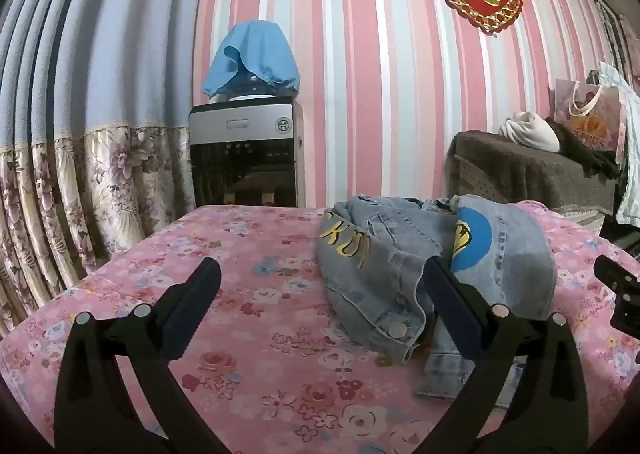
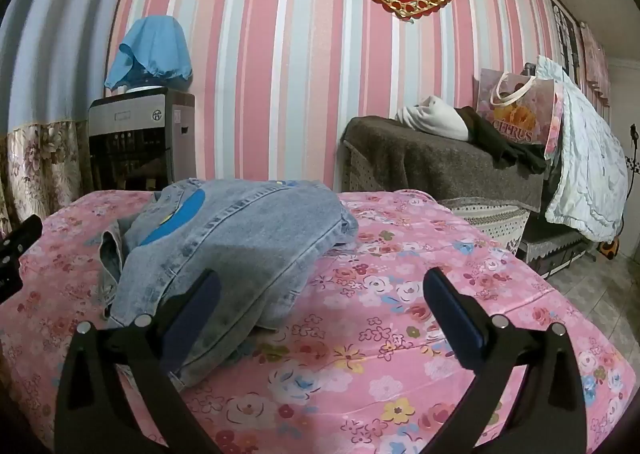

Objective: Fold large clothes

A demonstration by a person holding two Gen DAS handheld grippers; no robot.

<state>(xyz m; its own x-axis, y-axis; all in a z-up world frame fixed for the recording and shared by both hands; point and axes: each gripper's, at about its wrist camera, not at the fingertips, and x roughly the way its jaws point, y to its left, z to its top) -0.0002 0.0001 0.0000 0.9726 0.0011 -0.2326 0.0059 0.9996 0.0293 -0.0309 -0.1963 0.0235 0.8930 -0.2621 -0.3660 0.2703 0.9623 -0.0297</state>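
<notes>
A crumpled light-blue denim jacket with yellow letters and a blue round patch lies in a heap on the pink floral bedspread. My left gripper is open, hovering above the spread at the jacket's left edge; its right finger stands in front of the denim, touching nothing that I can see. In the right wrist view the same jacket sits left of centre. My right gripper is open too, its left finger in front of the jacket's near hem, its right finger over bare bedspread.
A water dispenser with a blue cloth over its bottle stands behind the bed by the striped wall. A brown-covered cabinet holds a white bundle, dark clothing and a floral shopping bag. A pale quilt hangs at the right.
</notes>
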